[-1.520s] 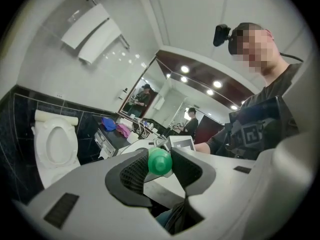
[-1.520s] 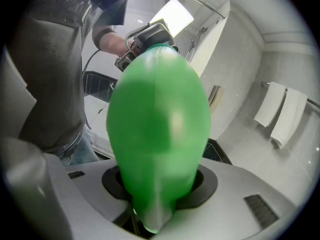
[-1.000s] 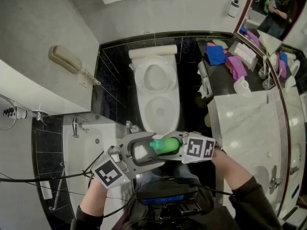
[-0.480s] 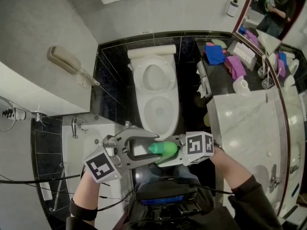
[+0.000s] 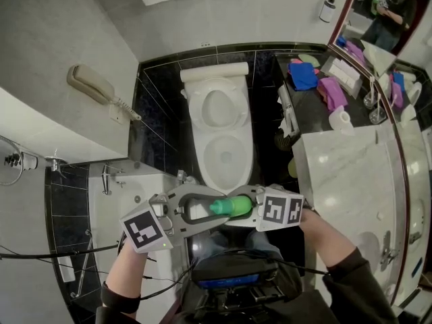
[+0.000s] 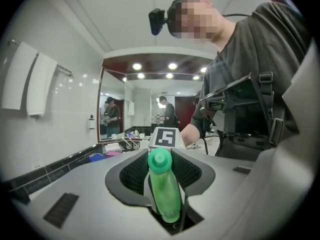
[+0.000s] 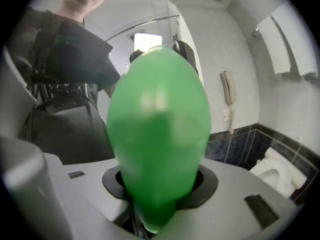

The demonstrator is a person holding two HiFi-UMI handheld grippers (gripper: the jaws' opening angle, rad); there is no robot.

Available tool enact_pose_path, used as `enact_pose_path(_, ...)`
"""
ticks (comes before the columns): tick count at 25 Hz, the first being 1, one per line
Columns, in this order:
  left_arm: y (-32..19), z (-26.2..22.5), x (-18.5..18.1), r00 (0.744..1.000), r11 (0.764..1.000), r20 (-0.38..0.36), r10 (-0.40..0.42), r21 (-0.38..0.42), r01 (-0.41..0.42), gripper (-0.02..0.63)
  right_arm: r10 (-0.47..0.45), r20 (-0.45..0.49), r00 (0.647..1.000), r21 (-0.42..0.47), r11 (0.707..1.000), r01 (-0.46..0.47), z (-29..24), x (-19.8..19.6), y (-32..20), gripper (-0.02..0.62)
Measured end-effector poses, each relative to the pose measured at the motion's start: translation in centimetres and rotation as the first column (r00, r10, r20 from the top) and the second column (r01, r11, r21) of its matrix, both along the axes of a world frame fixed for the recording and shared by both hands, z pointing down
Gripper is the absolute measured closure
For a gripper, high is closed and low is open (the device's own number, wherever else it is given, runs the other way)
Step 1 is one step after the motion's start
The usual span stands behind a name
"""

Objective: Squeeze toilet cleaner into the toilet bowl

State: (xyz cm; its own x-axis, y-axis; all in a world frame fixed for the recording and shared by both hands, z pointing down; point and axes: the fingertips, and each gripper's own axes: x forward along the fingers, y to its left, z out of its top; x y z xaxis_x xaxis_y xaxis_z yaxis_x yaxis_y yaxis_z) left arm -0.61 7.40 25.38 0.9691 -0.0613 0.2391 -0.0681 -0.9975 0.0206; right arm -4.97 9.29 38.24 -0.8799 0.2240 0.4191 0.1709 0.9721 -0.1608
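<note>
Cleaner bottle (image 5: 236, 206) pinched by right gripper (image 5: 251, 206) and just-closing left gripper (image 5: 223, 208); right gripper view hides cap (image 6: 160, 160)

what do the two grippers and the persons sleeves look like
The left gripper and right gripper are light grey plastic, with broad curved jaws lined in black textured padding. Each bears a white cube printed with black square markers: left cube, right cube. A black cable trails from the left gripper. The sleeves are dark and long.
</note>
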Motion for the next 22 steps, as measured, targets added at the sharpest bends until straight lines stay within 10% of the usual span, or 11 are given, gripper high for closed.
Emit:
enact_pose_path(9,-2.0,1.7,-1.3,0.965,0.949,-0.098,-0.245,-0.227,0.218,0.459,0.302,-0.048,0.952,0.401,0.879,-0.259,1.7,1.3,-5.7,0.413)
enact_pose_path(17,-2.8,4.2,-1.9,0.900,0.749,-0.063,-0.431,-0.581,0.318,0.459,0.427,-0.057,0.902,0.644,0.706,-0.294,2.3,2.9,-8.3,0.413)
enact_pose_path(22,-2.6,4.6,-2.0,0.896,0.737,-0.063,-0.440,-0.595,0.321,0.459,0.408,-0.072,0.910,0.621,0.732,-0.280,2.9,2.8,-7.7,0.413)
